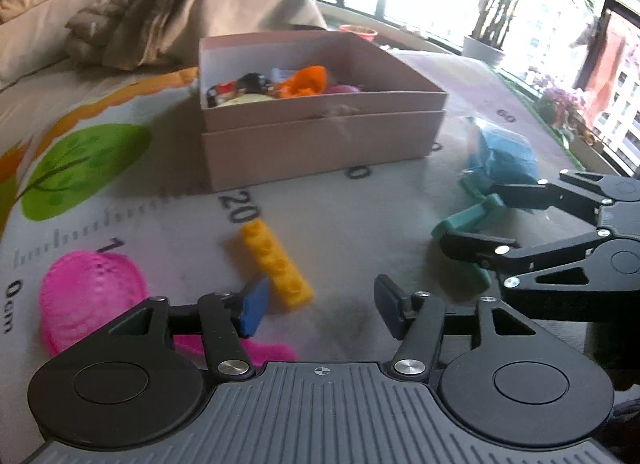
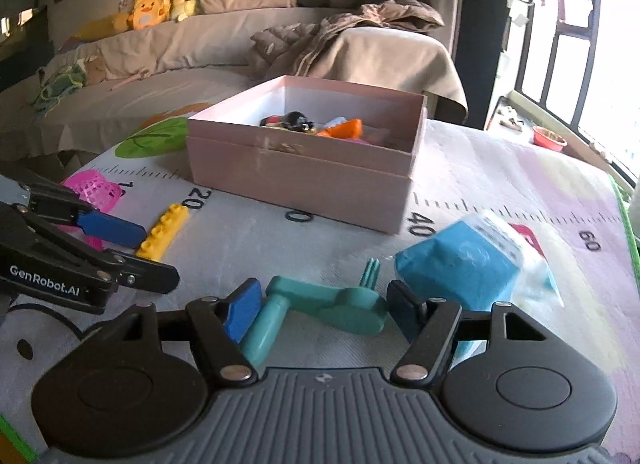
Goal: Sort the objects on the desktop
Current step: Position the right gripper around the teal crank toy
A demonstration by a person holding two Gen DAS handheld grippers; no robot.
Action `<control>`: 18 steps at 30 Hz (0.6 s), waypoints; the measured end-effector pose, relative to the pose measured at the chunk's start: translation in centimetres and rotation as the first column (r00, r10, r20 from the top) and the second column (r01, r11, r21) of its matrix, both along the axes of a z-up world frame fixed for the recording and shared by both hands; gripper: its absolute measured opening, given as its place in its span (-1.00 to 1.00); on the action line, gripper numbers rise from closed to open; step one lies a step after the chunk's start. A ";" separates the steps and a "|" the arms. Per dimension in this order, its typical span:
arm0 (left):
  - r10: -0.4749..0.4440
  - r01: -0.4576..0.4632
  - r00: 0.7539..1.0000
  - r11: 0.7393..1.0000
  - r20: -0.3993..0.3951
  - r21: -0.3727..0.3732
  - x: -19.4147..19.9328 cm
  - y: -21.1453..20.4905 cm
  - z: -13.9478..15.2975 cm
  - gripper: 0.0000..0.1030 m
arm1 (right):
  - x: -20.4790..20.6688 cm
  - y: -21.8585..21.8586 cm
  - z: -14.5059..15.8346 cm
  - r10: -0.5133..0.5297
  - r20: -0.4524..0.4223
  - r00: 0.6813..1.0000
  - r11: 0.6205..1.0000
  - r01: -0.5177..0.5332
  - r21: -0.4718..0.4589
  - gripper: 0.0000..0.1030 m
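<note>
A pink open box (image 1: pixel 320 143) holding several toys stands on the printed play mat; it also shows in the right wrist view (image 2: pixel 304 179). My left gripper (image 1: pixel 320 304) is open, low over the mat, with a yellow brick (image 1: pixel 276 260) just ahead of its left finger. A pink mesh toy (image 1: pixel 88 296) lies to its left. My right gripper (image 2: pixel 320 312) is open, its jaws standing either side of a teal toy tool (image 2: pixel 320 308) on the mat, not closed on it. A blue packet in clear plastic (image 2: pixel 472 260) lies just beyond its right finger.
The left gripper (image 2: pixel 132 252) shows at the left of the right wrist view beside the yellow brick (image 2: pixel 164 232) and pink mesh toy (image 2: pixel 94 187). A sofa with clothes and plush toys stands behind the mat. Windows and plants are on the right.
</note>
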State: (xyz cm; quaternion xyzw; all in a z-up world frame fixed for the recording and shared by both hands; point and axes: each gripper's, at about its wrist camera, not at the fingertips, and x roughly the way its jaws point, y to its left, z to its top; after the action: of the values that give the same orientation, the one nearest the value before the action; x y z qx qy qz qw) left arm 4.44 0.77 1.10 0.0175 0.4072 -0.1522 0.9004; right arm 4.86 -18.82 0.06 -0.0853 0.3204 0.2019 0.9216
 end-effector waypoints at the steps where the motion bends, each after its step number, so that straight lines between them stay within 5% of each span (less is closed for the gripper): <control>1: -0.014 0.014 1.000 1.000 -0.001 -0.012 -0.1 -0.2 0.0 0.30 | 0.1 -0.2 -0.1 -0.007 -0.007 1.000 1.000 0.007 -0.001 0.42; 6: -0.091 0.091 0.996 0.992 0.002 -0.092 -1.1 -0.7 0.1 0.38 | -0.1 -1.4 -0.8 -0.057 -0.035 0.998 0.998 0.056 -0.004 0.58; 18: 0.021 -0.030 0.995 0.996 0.095 0.086 1.1 0.7 0.3 0.80 | -0.7 -1.7 -1.5 -0.056 -0.064 0.996 0.998 0.056 0.001 1.00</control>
State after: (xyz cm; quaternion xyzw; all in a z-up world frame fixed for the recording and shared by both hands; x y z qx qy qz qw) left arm 5.51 1.42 1.35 0.0587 0.3708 -0.1218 0.9188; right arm 4.17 -20.56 -1.41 -0.0683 0.3514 0.1789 0.9164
